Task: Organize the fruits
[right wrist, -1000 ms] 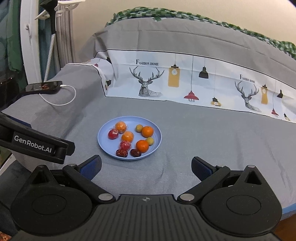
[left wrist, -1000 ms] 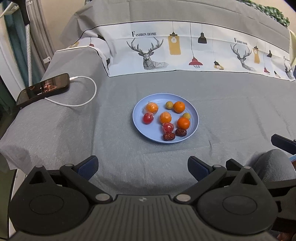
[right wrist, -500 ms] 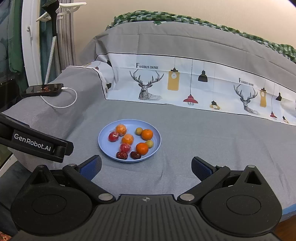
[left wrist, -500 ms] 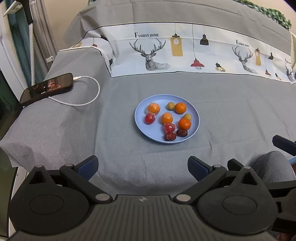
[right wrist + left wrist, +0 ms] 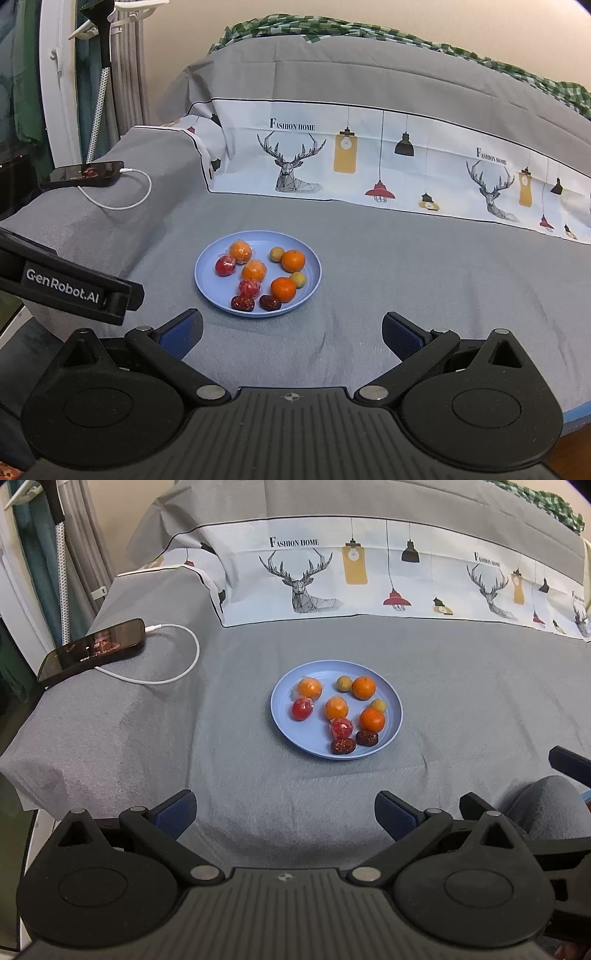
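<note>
right gripper (image 5: 569, 764) mostly cut off

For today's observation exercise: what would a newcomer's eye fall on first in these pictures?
First, the blue plate in the middle of the grey cloth, holding small orange, red, yellow and dark fruits. Next, the deer-and-lamp printed band behind it, and the phone with its white cable at far left. Both grippers' jaws stand open in the foreground, short of the plate.

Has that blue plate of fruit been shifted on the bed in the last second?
No. The blue plate sits the same way relative to the deer print and phone; only the cameras drifted slightly.
</note>
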### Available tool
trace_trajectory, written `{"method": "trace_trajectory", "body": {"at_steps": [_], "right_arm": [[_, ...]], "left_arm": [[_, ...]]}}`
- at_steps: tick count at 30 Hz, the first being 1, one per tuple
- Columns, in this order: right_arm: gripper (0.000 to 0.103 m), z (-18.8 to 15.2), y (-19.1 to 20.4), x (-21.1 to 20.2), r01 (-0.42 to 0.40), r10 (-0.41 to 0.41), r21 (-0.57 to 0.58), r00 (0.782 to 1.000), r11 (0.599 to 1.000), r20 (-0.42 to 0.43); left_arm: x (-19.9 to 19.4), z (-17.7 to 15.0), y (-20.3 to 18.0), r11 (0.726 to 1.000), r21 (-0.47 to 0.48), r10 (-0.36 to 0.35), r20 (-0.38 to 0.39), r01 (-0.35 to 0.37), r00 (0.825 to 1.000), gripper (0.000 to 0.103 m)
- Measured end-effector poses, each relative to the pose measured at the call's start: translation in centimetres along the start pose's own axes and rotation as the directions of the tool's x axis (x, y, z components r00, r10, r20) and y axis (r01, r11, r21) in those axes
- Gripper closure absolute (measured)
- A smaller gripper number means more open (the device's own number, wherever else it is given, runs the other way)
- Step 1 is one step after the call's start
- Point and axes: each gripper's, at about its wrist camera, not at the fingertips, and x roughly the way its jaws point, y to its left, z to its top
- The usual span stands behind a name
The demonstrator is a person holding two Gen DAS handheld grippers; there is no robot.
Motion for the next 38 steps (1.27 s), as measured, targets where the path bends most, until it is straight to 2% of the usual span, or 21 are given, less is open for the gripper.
{"method": "trace_trajectory", "body": {"at_steps": [3,8,11,26,38], "right_arm": [[0.001,0.0,0.0,0.0,0.012,-0.012,0.001,1.000,1.000,0.003],[0.001,0.0,-0.7,0.0,0.024,-0.024,0.035,1.000,0.999,0.015],[0.001,0.0,-0.9,0.2,0.025,-0.025,0.039,1.000,0.999,0.012],[0.001,-0.1,-0.2,1.4,0.048,-0.048,0.012,0.999,0.999,-0.013],[0.001,-0.1,-0.3,1.1,0.039,-0.039,0.006,0.999,0.999,-0.002]], "left_arm": [[0.2,0.2,0.1,1.000,-0.008,-0.007,-0.014,0.007,1.000,0.000],[0.5,0.1,0.2,1.000,-0.001,0.027,-0.017,-0.027,0.999,0.000],[0.9,0.1,0.2,1.000,-0.001,0.004,-0.033,-0.004,0.999,0.000],[2.1,0.0,1.1,0.999,-0.023,0.043,-0.054,-0.044,0.998,0.000],[1.4,-0.1,1.0,0.997,-0.017,0.072,-0.019,-0.073,0.997,0.000]]}}
